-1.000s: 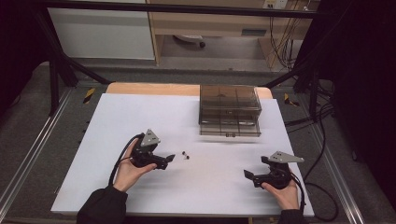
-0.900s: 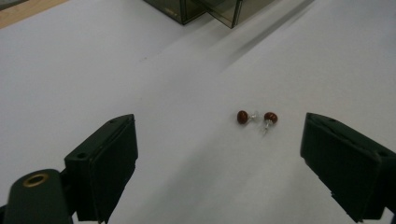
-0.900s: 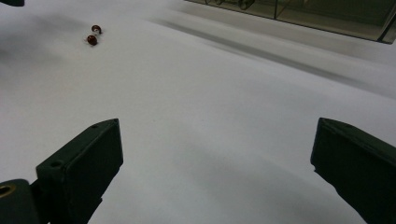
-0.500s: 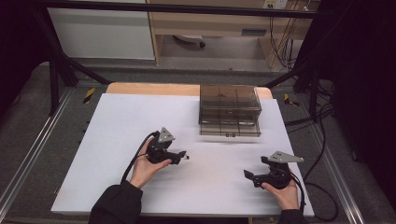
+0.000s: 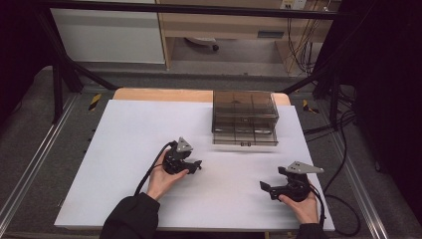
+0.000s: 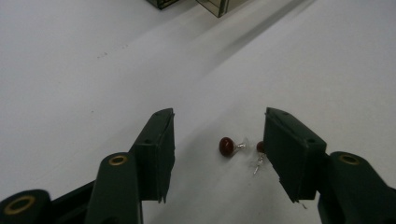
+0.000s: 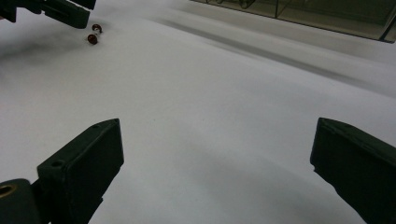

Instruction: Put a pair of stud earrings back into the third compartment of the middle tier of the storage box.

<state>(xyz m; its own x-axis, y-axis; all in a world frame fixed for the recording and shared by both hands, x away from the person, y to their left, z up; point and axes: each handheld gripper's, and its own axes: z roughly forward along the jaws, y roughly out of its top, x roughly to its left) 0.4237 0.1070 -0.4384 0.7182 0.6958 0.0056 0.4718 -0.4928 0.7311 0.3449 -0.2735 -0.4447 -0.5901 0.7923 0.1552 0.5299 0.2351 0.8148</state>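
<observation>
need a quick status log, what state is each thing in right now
left gripper: jaws part open, have just been closing, around the earrings, pads not pressing yet
red earring: lying on the table between the jaws
second red earring: lying against the right-hand jaw, partly hidden
right gripper: jaws wide open, nothing between them
drawer box: bottom drawer pulled out a little

Second red stud (image 6: pixel 260 146) sat half hidden behind the left gripper's (image 6: pixel 219 154) right-hand jaw; whether the pad touched it couldn't be told. First red stud (image 6: pixel 227 146) lay clear between the closing jaws. In the high view both studs were too small to make out. Drawer box (image 6: pixel 212 4) was cut off by the top edge, contents unreadable. Right gripper's (image 7: pixel 215 163) jaws were cropped at the bottom.
</observation>
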